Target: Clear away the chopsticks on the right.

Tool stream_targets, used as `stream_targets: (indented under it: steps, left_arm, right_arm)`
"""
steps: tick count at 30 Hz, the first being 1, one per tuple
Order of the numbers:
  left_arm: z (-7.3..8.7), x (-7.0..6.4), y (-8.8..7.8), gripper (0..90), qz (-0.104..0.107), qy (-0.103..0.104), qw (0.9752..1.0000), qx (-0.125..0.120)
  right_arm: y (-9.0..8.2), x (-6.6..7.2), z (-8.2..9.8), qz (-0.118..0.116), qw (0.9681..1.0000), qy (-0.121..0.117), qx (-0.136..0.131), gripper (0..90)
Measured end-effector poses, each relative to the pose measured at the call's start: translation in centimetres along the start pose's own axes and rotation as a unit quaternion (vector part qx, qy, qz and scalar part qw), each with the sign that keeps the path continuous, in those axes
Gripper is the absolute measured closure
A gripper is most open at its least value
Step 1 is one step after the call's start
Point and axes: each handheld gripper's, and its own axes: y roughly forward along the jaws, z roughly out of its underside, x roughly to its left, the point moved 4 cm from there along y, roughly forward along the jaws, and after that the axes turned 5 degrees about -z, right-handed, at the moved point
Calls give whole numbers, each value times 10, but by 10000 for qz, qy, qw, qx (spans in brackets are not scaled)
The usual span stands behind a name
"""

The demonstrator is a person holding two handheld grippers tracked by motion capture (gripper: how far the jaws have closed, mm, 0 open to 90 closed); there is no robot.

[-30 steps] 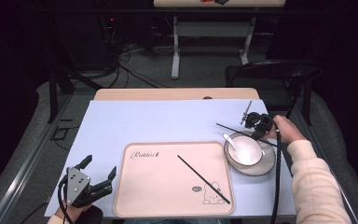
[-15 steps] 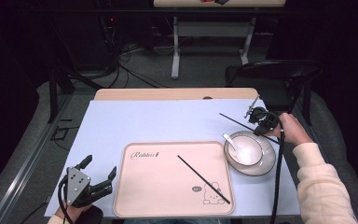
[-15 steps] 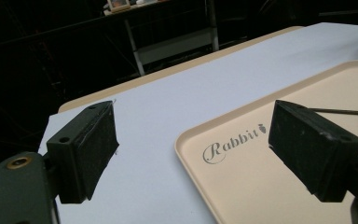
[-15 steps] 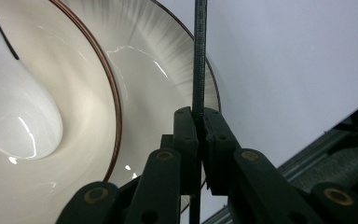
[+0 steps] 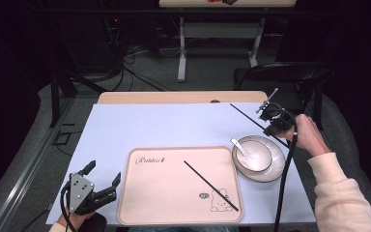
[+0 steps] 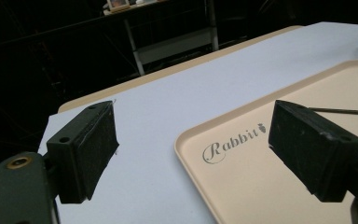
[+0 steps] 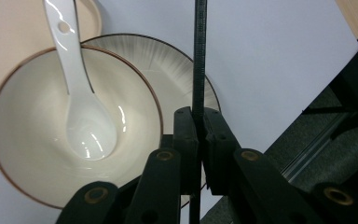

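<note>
Chopstick (image 7: 199, 56) — pinched between the pressed-together jaws of the right gripper (image 5: 274, 119), apparently held clear of the table (image 5: 174, 125) beside the bowl (image 5: 253, 155). Spoon (image 7: 77, 93) — resting in the bowl. Second chopstick (image 5: 210, 179) — lying on the tray (image 5: 149, 193). Left gripper (image 6: 193, 154) — jaws spread wide, holding nothing.

Far half of the pale blue table sheet (image 5: 164, 123): bare, open to passage. Near middle: beige rectangular plastic tray (image 5: 174, 186) carrying one thin black chopstick (image 5: 210, 179). Right edge: white ceramic bowl (image 5: 253, 155) with white spoon (image 5: 238, 146), on a brown-rimmed plate (image 5: 273, 169), just beside the tray.
</note>
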Motion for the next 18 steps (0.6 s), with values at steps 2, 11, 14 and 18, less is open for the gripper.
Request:
stream_targets:
  steps: [2, 11, 14, 18]
  left_arm:
    - [0, 0, 0, 152, 0, 2, 10000, 0]
    - [0, 0, 0, 152, 5, 8, 10000, 6]
    - [0, 0, 0, 152, 11, 11, 10000, 7]
    - [0, 0, 0, 153, 2, -6, 10000, -10]
  right_arm:
    - [-6, 8, -2, -5, 9998, 165, -77, 851]
    - [-25, 46, -12, -14, 9995, 197, -244, 851]
    - [-24, 57, -14, -45, 9996, 147, -243, 851]
    - [-22, 71, -18, -140, 9994, 163, -272, 851]
